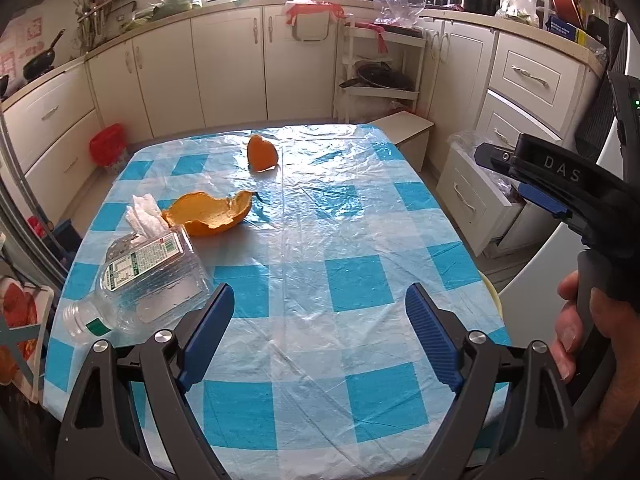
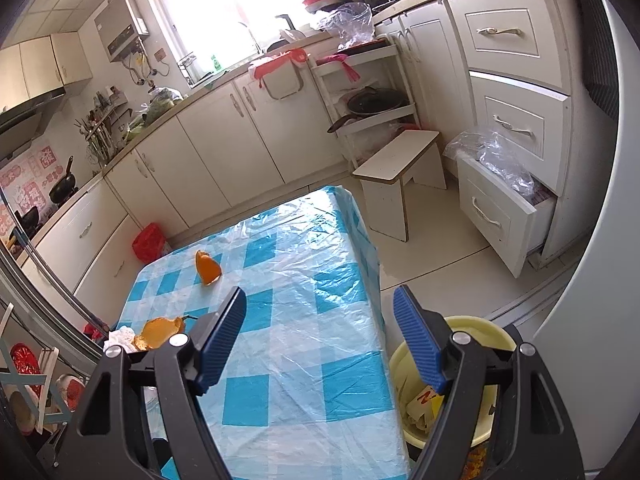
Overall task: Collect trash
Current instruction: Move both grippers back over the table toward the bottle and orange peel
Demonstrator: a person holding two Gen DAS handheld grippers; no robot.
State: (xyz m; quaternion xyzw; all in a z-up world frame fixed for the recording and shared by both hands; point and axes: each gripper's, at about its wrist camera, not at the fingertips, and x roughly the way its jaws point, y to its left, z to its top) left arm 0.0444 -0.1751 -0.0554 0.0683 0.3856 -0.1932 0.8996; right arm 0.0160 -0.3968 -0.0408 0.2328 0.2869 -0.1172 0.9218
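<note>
On the blue-and-white checked table point(image 1: 360, 280) lie a crushed clear plastic bottle point(image 1: 140, 276), a crumpled white tissue point(image 1: 146, 216), a large orange peel point(image 1: 208, 214) and a small orange peel point(image 1: 262, 154). My left gripper point(image 1: 320, 320) hangs open over the near middle of the table, to the right of the bottle, with nothing between its fingers. My right gripper point(image 2: 320, 336) is open and empty above the table's right edge point(image 2: 376, 280). A yellow bin point(image 2: 448, 380) with wrappers in it stands on the floor under its right finger. The small peel point(image 2: 208, 266) and large peel point(image 2: 160, 332) lie to its left.
A white stool point(image 2: 400, 168) stands beyond the table's far corner. An open drawer point(image 2: 504, 208) stuffed with plastic bags juts out at the right. A red-lined bin point(image 1: 108, 148) stands on the floor by the left cabinets. A hand point(image 1: 576, 340) holds the right gripper's handle.
</note>
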